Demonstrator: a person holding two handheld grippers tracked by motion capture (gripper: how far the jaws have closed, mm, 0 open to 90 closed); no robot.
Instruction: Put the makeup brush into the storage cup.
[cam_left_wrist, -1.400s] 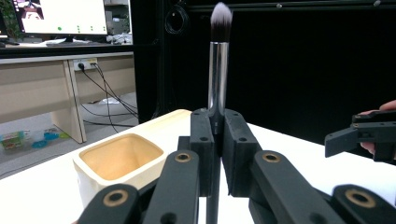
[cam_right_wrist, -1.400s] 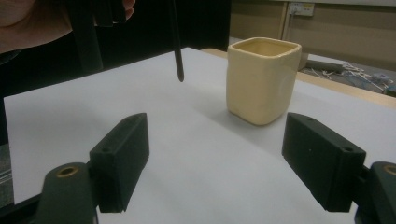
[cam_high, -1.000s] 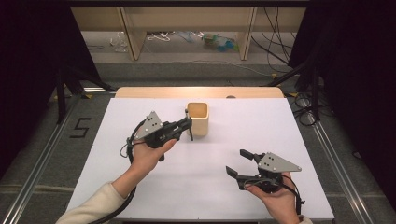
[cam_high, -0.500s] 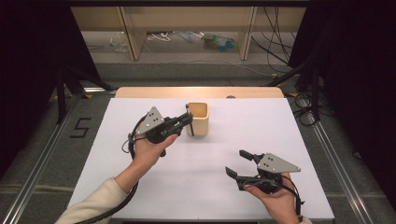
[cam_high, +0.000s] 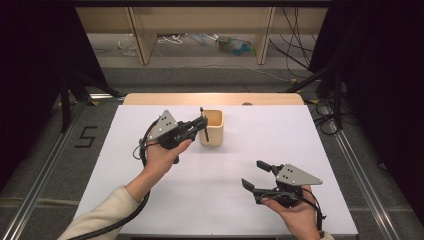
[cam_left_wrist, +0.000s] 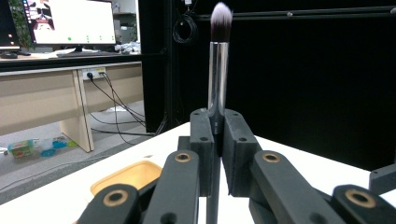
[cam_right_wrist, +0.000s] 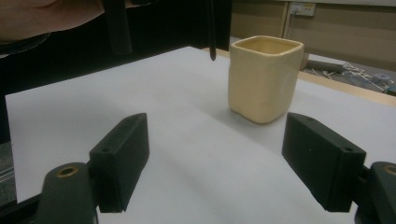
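A makeup brush (cam_left_wrist: 217, 70) stands upright in the clenched jaws of the left gripper (cam_high: 201, 123), bristles up and handle tip down, held off the table (cam_high: 300, 135) just beside the near-left edge of a cream cup (cam_high: 211, 128). The lift looks done and the carry nearly so; what appears to remain is bringing the brush over the cup's open mouth, lowering it in and letting go. The brush has a dark slim handle, a bright metal ferrule and a tuft of dark bristles tipped in white. From the right gripper view its handle tip (cam_right_wrist: 211, 46) hangs beside the cup (cam_right_wrist: 264, 77), not yet above it. The right gripper (cam_high: 256, 176) waits well apart at the near right of the table, jaws spread wide and empty.
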